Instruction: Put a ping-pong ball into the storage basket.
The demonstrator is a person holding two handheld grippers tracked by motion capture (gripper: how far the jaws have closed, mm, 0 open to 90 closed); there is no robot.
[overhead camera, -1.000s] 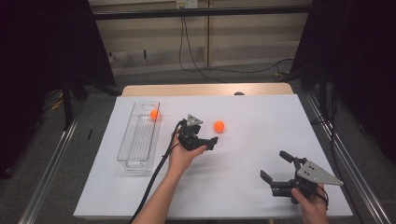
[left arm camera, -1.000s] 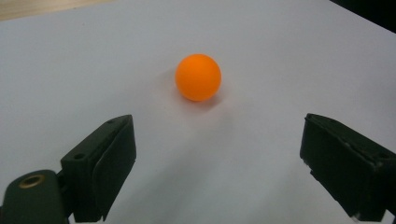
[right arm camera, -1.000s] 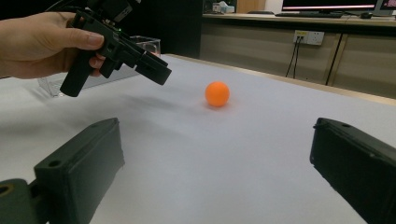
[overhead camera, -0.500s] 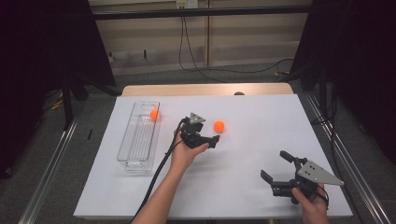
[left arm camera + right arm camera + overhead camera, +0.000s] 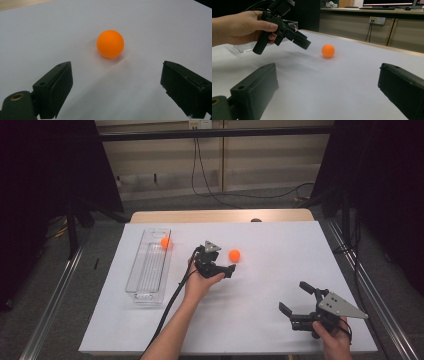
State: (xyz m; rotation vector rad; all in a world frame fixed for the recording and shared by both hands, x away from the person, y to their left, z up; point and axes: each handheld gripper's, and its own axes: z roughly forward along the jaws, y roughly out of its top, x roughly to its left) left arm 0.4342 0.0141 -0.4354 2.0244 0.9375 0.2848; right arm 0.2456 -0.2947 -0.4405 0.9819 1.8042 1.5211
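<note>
- Orange ball [image 5: 234,255] sits loose on the white bench [image 5: 260,320] cover, a little right of the middle and toward the far half.
- My left gripper [image 5: 226,269] is held just near and left of that ball, fingers [image 5: 53,87] spread wide, with nothing between them.
- From the left gripper view the ball [image 5: 110,44] lies ahead of the finger tips, roughly centred in the gap, apart from both pads.
- My left hand [image 5: 200,282] wraps the gripper body, and its cable trails back toward the near edge.
- My right gripper [image 5: 295,296] rests low at the near right of the bench, well apart from the ball, fingers [image 5: 254,92] wide and empty.
- From the right gripper view the left gripper [image 5: 305,44] hovers tilted down above the cover, just short of the ball [image 5: 328,50].
- A clear plastic tray [image 5: 147,270] lies on the left of the bench, long side running near to far.
- A second orange ball [image 5: 165,242] rests inside the tray at its far end.
</note>
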